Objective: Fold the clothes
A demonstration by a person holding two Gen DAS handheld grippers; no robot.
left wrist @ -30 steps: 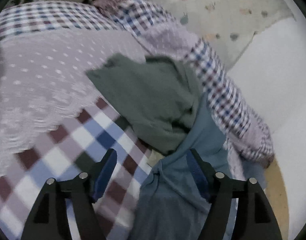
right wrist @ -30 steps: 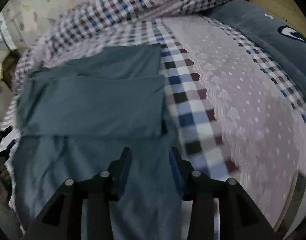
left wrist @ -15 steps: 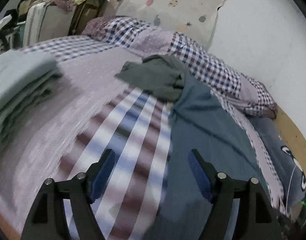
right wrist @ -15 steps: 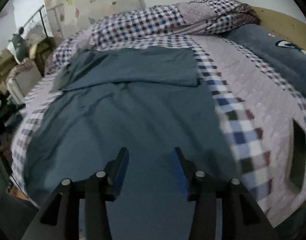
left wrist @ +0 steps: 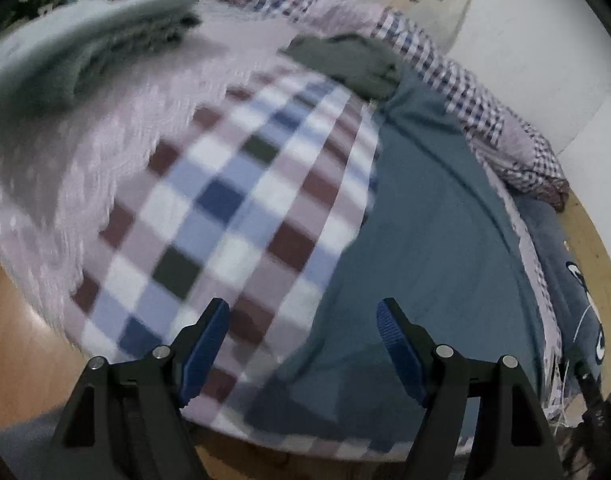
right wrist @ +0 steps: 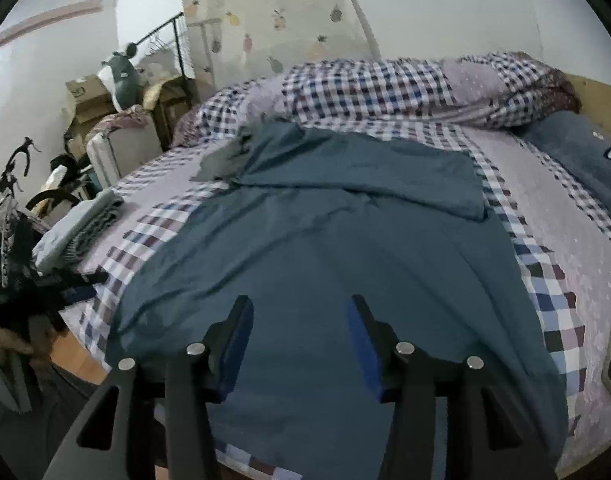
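On the bed, teal garment (right wrist: 325, 248) has its 12 o'clock end folded; remainder unfolded. Left gripper (left wrist: 303, 344) wide, empty. Right gripper (right wrist: 301, 344) opening, empty.

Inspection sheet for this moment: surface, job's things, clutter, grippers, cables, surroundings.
Surface: bed with checked cover.
Job's things: blue garment spread flat, far part folded over; grey-green garment crumpled beyond it; folded pile at the bed's left edge.
Clutter: dark pillow, bunched checked duvet.
Grippers: left gripper open, empty; right gripper jaws opening, nothing between them.
Cables: nothing seen.
Surroundings: fruit-print curtain, boxes, wood floor.
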